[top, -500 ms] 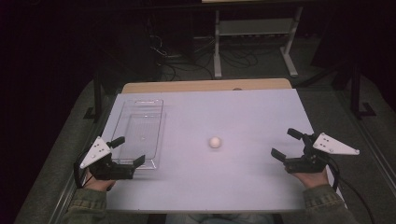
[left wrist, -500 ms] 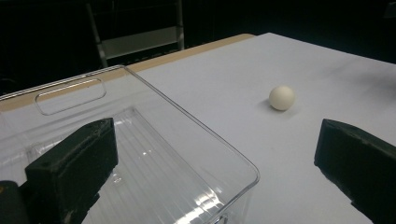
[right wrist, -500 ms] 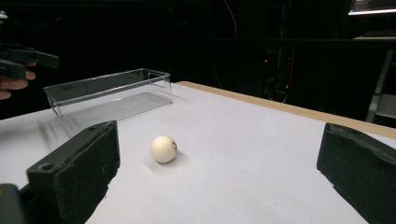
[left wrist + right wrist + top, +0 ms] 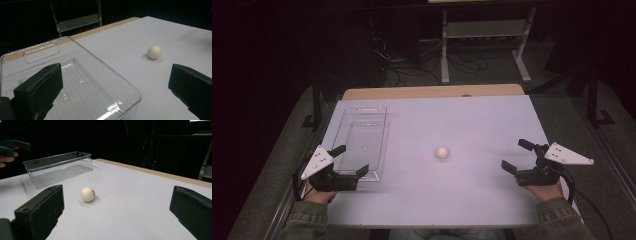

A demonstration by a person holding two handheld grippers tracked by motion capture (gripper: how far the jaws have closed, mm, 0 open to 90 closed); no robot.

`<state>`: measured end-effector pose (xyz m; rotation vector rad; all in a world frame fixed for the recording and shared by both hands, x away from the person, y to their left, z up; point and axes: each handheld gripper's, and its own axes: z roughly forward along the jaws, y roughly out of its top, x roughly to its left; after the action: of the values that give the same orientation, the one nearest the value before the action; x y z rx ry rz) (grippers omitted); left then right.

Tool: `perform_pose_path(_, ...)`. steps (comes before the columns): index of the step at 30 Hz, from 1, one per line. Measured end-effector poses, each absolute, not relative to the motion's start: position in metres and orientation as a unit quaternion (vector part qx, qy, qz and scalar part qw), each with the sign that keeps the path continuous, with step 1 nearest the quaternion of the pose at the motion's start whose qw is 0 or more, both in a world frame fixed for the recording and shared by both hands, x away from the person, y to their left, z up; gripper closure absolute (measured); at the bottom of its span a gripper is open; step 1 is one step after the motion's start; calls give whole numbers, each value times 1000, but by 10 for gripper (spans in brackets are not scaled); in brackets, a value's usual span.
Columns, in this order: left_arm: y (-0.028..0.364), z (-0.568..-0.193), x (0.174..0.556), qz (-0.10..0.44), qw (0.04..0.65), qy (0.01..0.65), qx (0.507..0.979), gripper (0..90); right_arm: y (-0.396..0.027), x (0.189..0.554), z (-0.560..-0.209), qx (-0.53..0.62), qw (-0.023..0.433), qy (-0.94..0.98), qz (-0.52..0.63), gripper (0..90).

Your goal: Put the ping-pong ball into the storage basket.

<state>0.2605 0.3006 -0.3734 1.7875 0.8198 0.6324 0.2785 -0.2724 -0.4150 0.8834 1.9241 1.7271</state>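
Observation:
A small white ball (image 4: 442, 152) lies alone near the middle of the white table (image 4: 462, 115). A clear plastic bin (image 4: 361, 142) stands empty at the left. My left gripper (image 4: 349, 161) is open at the bin's near end, with nothing between its jaws. In the left gripper view the bin (image 4: 75, 75) lies under the jaws and the ball (image 4: 154, 52) rests to the right. My right gripper (image 4: 517, 156) is open at the table's right side, pointing toward the ball (image 4: 87, 194), well short of it. The bin (image 4: 58, 167) is beyond.
A tan board edge (image 4: 432, 92) runs along the table's far side. Behind it, on the dark floor, stand a metal rack (image 4: 484, 40) and loose cables (image 4: 407, 65). A person's sleeves (image 4: 557, 217) come in at the bottom.

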Motion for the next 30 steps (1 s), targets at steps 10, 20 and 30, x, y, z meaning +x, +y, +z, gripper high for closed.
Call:
perform_pose_path(10, 296, -368, 269, 255, 496, 340, 757, 0, -273, 279, -417, 322, 204, 690, 616, 0)
perform_pose_path(20, 287, -356, 279, 246, 469, 322, 785, 0, -273, 279, -418, 323, 202, 693, 613, 0)
perform_pose_path(30, 272, -349, 286, 244, 451, 297, 806, 0, -272, 279, -417, 321, 202, 693, 613, 0)
